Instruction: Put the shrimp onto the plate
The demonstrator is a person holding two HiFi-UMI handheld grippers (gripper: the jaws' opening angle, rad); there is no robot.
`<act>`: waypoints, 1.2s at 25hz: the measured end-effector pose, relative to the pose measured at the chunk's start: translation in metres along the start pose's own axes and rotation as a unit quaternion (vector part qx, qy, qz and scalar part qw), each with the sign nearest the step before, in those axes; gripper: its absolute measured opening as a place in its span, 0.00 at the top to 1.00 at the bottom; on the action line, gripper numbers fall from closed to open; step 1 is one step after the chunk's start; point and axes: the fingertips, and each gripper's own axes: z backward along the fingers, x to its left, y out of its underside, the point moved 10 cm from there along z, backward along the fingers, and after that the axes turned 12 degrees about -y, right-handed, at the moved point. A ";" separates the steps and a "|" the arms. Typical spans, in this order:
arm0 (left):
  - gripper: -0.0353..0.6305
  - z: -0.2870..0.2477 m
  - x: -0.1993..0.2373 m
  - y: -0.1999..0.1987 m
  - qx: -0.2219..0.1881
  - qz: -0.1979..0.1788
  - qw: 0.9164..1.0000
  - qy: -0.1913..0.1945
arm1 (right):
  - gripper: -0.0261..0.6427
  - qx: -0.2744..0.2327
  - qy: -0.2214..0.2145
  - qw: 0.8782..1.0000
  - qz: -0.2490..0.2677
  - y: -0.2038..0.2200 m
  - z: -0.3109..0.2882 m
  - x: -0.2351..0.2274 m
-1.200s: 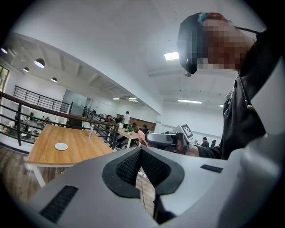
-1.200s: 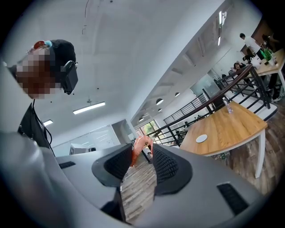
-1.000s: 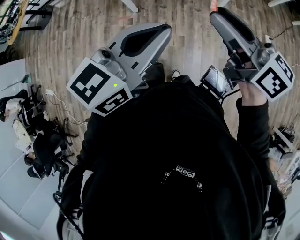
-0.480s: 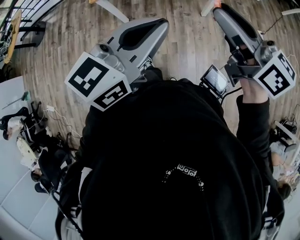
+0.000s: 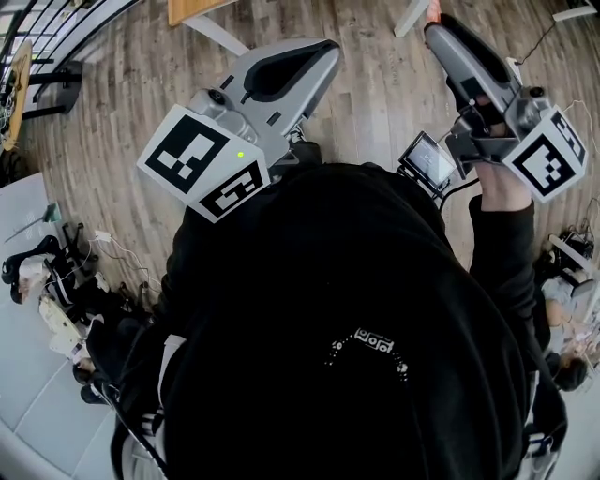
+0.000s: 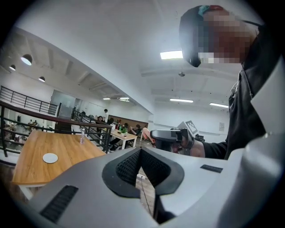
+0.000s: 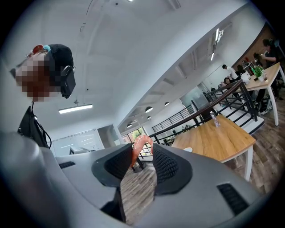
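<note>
An orange-pink shrimp (image 7: 136, 150) stands upright between the black pads of my right gripper (image 7: 142, 145), which is shut on it. In the head view its tip (image 5: 429, 11) shows at the nose of the right gripper (image 5: 431, 25), held out level at the upper right. A small white plate (image 7: 187, 149) lies on a wooden table (image 7: 218, 138) beyond; it also appears as a plate (image 6: 50, 157) in the left gripper view. My left gripper (image 6: 140, 149) has its tips together with nothing in them, at the upper left in the head view (image 5: 326, 49).
A clear bottle (image 6: 82, 136) stands on the wooden table (image 6: 31, 164), beside a black railing (image 6: 26, 113). A table corner (image 5: 192, 9) shows over the plank floor. A white desk (image 5: 23, 309) with cables and clutter is at the left. People sit at far tables.
The floor has slid past in the head view, and a wooden table corner has come in at the top. Both grippers keep their pose, and the shrimp stays in the right one.
</note>
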 end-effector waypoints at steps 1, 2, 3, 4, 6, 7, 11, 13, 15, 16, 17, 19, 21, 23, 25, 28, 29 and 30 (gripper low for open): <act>0.95 -0.003 0.010 -0.001 0.002 -0.003 1.000 -0.001 | 0.73 0.003 0.000 1.000 0.000 -0.001 -0.010 -0.006; 0.95 -0.004 0.019 -0.001 0.002 -0.003 1.000 0.000 | 0.73 0.006 0.001 1.000 0.000 -0.002 -0.018 -0.011; 0.95 -0.005 0.026 -0.002 0.000 0.000 1.000 0.001 | 0.73 0.009 0.002 1.000 0.000 -0.002 -0.026 -0.015; 0.95 -0.005 0.033 -0.002 -0.002 0.004 1.000 0.002 | 0.73 0.011 0.003 1.000 0.000 -0.003 -0.032 -0.018; 0.95 -0.003 0.047 -0.003 -0.004 0.011 1.000 0.002 | 0.73 0.014 0.003 1.000 -0.005 -0.003 -0.047 -0.023; 0.95 -0.003 0.056 -0.004 -0.003 0.013 1.000 0.001 | 0.73 0.016 0.002 1.000 -0.006 -0.003 -0.056 -0.025; 0.95 -0.003 0.091 -0.011 -0.002 0.015 1.000 -0.001 | 0.73 0.026 0.002 1.000 -0.003 -0.009 -0.094 -0.031; 0.95 -0.003 0.108 -0.016 -0.004 0.017 1.000 0.004 | 0.73 0.031 0.006 0.999 0.000 -0.013 -0.111 -0.034; 0.95 -0.004 0.124 -0.019 -0.005 0.020 1.000 0.010 | 0.73 0.036 0.010 0.999 0.003 -0.017 -0.128 -0.037; 0.95 -0.005 0.132 -0.021 -0.006 0.021 1.000 0.013 | 0.73 0.038 0.011 0.999 0.002 -0.018 -0.136 -0.039; 0.95 -0.005 0.139 -0.022 -0.006 0.022 1.000 0.016 | 0.73 0.040 0.012 0.999 0.001 -0.019 -0.144 -0.040; 0.95 -0.003 0.156 -0.023 -0.005 0.022 1.000 0.021 | 0.73 0.045 0.012 0.999 0.000 -0.016 -0.163 -0.043; 0.95 0.000 0.178 -0.023 -0.005 0.023 0.999 0.023 | 0.73 0.050 0.014 0.999 0.000 -0.013 -0.186 -0.047; 0.95 0.004 0.198 -0.023 -0.006 0.028 0.999 0.021 | 0.73 0.055 0.017 0.998 0.001 -0.013 -0.206 -0.051; 0.95 0.007 0.211 -0.023 -0.006 0.031 0.999 0.018 | 0.73 0.060 0.016 0.998 0.004 -0.015 -0.219 -0.052; 0.95 0.009 0.229 -0.019 -0.003 0.034 0.999 0.012 | 0.73 0.070 0.013 0.997 0.006 -0.015 -0.237 -0.055; 0.95 0.009 0.235 -0.018 -0.004 0.036 0.999 0.010 | 0.73 0.074 0.012 0.997 0.006 -0.013 -0.243 -0.057; 0.95 0.010 0.240 -0.017 -0.006 0.040 0.999 0.008 | 0.73 0.081 0.011 0.997 0.006 -0.012 -0.249 -0.059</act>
